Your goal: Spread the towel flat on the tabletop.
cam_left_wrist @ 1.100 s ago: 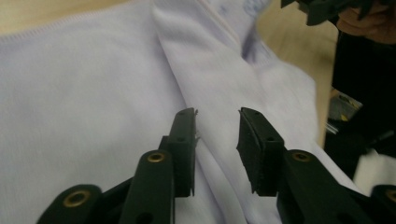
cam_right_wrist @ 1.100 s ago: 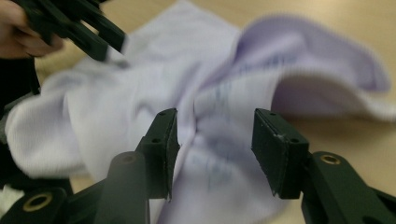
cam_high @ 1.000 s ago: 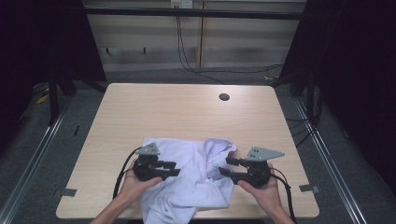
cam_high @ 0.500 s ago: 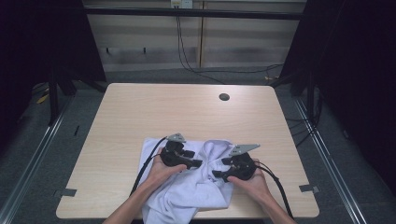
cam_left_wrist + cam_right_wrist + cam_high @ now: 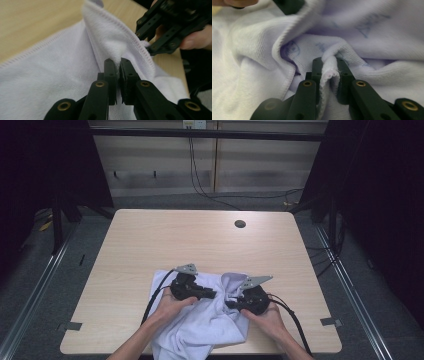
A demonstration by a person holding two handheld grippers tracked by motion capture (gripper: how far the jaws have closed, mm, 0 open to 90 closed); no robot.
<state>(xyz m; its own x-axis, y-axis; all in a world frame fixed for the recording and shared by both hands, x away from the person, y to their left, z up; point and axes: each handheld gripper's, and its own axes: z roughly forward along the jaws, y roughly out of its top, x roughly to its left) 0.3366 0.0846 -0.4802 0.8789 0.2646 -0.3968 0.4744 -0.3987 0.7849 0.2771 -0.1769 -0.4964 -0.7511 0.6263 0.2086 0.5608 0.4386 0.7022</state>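
Towel (image 5: 210, 325): white terry cloth with pale blue print is lying crumpled at the near edge of the wooden table (image 5: 165, 240), partly hanging over it.
Left gripper (image 5: 118, 65): jaws have just been closing and are now pinching a raised fold of the towel.
Right gripper (image 5: 329, 65): jaws have also just been closing, clamping a hemmed ridge between them.
Reason: both grips are sitting close together, probably for lifting and spreading the cloth.
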